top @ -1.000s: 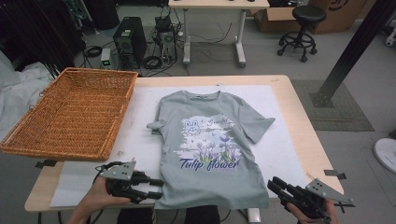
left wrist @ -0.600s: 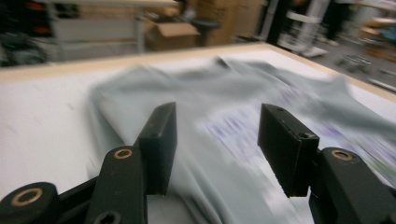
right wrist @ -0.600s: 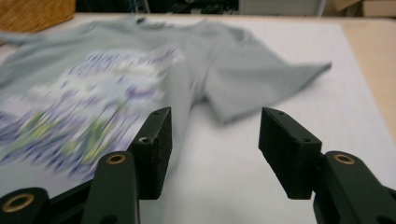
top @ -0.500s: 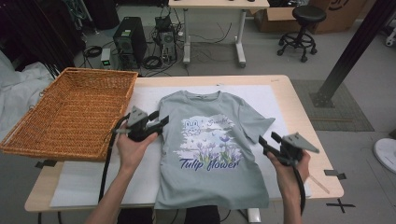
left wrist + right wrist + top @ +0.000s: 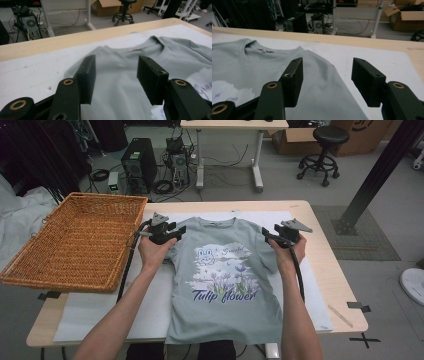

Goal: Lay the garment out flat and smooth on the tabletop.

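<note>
A grey floor [image 5: 250,190] stretches behind the wooden table [image 5: 320,250]. A second desk [image 5: 230,125] stands farther back, with a computer tower [image 5: 136,162] and tangled cables [image 5: 170,185] beside it. A black stool [image 5: 322,150] and cardboard boxes [image 5: 295,140] sit at right, near a dark slanted post [image 5: 380,175].

High view: the T-shirt [image 5: 225,285] hem hangs past the near tabletop [image 5: 320,220] edge, its lowest part cut off. The shoulder fabric under the left claw [image 5: 179,231] is hidden by it. Left gripper view: the neck label [image 5: 137,49] beyond the claw is blurred, unreadable. Right gripper view: the sleeve runs off the lower edge.
</note>
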A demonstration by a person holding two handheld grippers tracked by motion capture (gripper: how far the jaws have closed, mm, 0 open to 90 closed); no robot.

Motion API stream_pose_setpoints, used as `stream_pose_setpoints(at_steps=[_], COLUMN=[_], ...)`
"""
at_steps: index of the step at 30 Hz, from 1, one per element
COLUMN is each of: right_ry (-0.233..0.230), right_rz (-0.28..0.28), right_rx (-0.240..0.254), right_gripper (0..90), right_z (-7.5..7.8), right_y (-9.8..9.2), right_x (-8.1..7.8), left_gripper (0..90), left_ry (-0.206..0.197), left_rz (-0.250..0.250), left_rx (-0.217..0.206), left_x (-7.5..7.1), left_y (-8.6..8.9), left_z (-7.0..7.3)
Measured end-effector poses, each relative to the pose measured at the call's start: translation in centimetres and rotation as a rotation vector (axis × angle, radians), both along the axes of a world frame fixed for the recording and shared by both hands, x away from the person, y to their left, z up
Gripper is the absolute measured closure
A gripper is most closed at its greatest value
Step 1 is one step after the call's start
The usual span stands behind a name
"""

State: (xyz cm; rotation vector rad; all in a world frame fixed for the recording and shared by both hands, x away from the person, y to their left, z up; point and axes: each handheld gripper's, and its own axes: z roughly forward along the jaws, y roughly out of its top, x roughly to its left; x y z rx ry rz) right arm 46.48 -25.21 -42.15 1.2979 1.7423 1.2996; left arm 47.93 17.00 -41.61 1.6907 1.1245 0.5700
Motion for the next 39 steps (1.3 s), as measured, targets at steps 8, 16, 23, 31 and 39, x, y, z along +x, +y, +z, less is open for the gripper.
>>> stream_pose_setpoints(at_steps=[8,16,23,31,39], right_ry=[0.108,0.172,0.174,0.161,0.224], right_rz=[-0.048,-0.104,-0.013,-0.060,-0.116], right_rx=[-0.021,-0.035,-0.121,-0.215,-0.246], right_gripper=[45.2,40.8,71.9,87.3,79.1], right_z=[-2.1,-3.9,-4.3,-2.9,-3.2], right_y=[1.2,0.4,1.2,0.6,-0.7], right_x=[5.2,6.6,6.9,8.3,9.8], left_gripper=[50.0,47.7,65.4,86.0,75.7], left_ry=[0.035,0.116,0.113,0.031,0.090], left_rz=[0.066,0.002,-0.052,-0.051,0.016], left_rx=[0.025,0.037,0.129,0.141,0.176], left_x=[4.2,6.6,6.6,7.7,9.2], left_y=[1.0,1.0,0.8,1.0,0.9], left_z=[-0.8,-3.6,-4.5,-3.5,-4.6])
